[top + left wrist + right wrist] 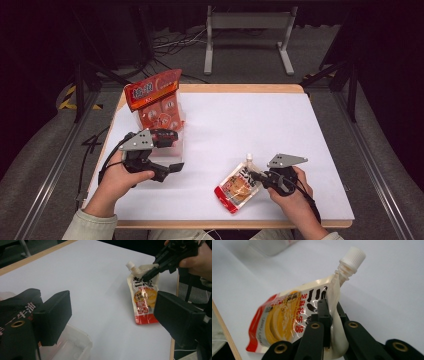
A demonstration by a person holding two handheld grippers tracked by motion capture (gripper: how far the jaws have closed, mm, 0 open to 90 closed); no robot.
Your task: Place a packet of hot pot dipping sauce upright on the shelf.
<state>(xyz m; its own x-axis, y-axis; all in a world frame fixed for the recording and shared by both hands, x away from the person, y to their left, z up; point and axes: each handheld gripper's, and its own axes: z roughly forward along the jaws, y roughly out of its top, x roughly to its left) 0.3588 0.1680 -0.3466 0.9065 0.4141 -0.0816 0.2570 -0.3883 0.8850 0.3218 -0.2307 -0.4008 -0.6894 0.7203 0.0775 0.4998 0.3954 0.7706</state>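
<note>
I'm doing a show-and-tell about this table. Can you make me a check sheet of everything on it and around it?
Surface: white table top, wooden edge.
Job's things: spouted sauce pouch, white cap, spout end pinched; clear plastic tub.
Clutter: red snack bag standing in the tub.
Grippers: right hand-held gripper shut on the pouch; left hand-held gripper open, at the tub.
Cables: black leads trailing from both grippers; loose cables on the floor behind.
Surroundings: grey metal stand, dark floor.

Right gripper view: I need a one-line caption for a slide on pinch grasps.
Right gripper shut on the upper edge of a spouted pouch, just below its white cap, above the white table.
</note>
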